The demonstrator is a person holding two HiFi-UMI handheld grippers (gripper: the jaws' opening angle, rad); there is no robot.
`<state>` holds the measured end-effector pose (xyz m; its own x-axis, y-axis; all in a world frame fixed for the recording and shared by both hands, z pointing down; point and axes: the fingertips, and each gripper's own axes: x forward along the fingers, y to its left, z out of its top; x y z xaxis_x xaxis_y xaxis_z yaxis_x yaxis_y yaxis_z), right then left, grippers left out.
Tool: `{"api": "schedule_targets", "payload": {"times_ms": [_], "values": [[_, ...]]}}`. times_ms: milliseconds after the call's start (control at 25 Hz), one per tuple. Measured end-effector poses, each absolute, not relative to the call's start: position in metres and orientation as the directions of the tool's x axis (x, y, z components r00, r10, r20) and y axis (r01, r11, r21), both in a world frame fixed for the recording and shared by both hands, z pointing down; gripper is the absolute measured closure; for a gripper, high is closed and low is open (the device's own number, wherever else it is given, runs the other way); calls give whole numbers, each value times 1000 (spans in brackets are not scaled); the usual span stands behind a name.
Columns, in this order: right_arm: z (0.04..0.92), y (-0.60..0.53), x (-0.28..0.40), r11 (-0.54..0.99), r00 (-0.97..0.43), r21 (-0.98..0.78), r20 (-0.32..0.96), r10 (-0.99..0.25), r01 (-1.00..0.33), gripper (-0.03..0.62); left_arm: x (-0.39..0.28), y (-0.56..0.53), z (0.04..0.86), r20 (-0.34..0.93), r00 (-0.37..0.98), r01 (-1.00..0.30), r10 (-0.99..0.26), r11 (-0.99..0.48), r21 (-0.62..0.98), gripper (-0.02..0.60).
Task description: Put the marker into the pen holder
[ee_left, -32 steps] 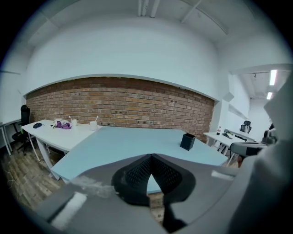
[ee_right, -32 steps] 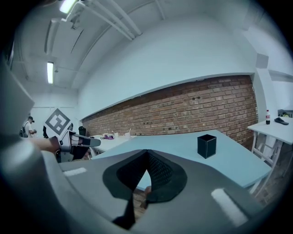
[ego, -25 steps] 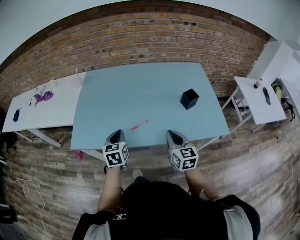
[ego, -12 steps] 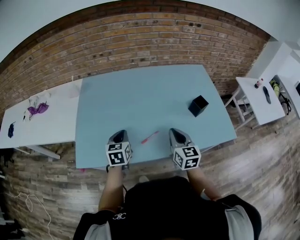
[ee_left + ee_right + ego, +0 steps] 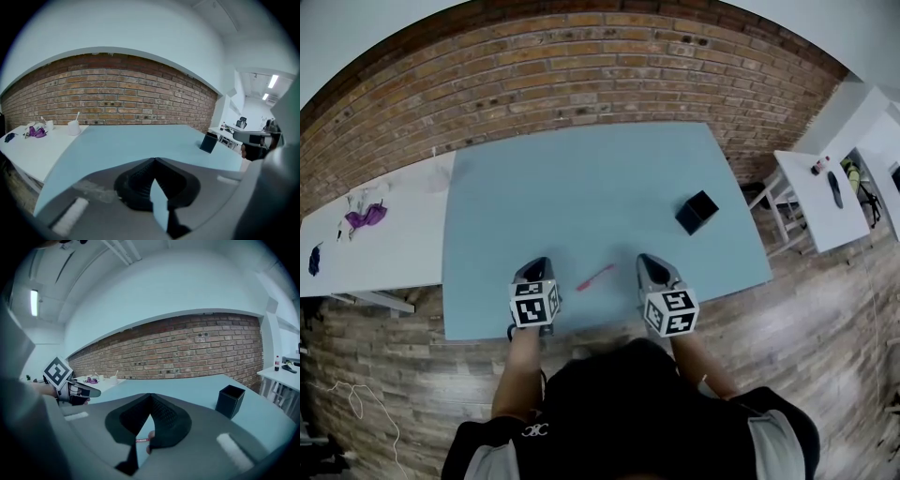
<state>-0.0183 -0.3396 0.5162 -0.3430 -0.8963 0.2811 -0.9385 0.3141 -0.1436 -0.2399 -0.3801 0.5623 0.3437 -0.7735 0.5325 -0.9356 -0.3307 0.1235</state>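
Since a second ago both arms have come forward over the near edge of the bench, so they now flank the marker. The left hand-held gripper has its jaws together on nothing. Just to its right the pink marker lies flat on the bench, untouched. The right hand-held gripper is likewise closed and empty. Farther right stands the black pen holder, well apart. Nothing is done yet: grasping, carrying and dropping in all remain.
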Motion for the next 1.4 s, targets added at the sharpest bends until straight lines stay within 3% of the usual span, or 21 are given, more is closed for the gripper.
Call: {"api": "schedule_targets", "payload": {"times_ms": [320,560,800,880,1160,1400], "values": [[520,-348,4,332,-359,-138,310,-880,-933,591,-211,-377,589,597,350,-926,-722,-361,108,575],[534,-335,24,314,-342,-137,358,-869,-940,591,-201,-362,624,663,392,-860,-638,-510,18,574],[553,-320,42,279,-314,-145,415,-854,-949,591,-183,-352,636,657,452,-817,-603,-575,35,572],[557,-312,43,281,-316,-143,430,-846,-949,591,-173,-343,649,674,466,-792,-573,-610,28,537],[571,-292,51,260,-293,-136,471,-832,-956,591,-147,-318,691,756,488,-702,-436,-711,43,506],[577,-274,69,222,-254,-125,503,-826,-967,591,-141,-324,709,784,470,-668,-405,-744,17,505]]}}
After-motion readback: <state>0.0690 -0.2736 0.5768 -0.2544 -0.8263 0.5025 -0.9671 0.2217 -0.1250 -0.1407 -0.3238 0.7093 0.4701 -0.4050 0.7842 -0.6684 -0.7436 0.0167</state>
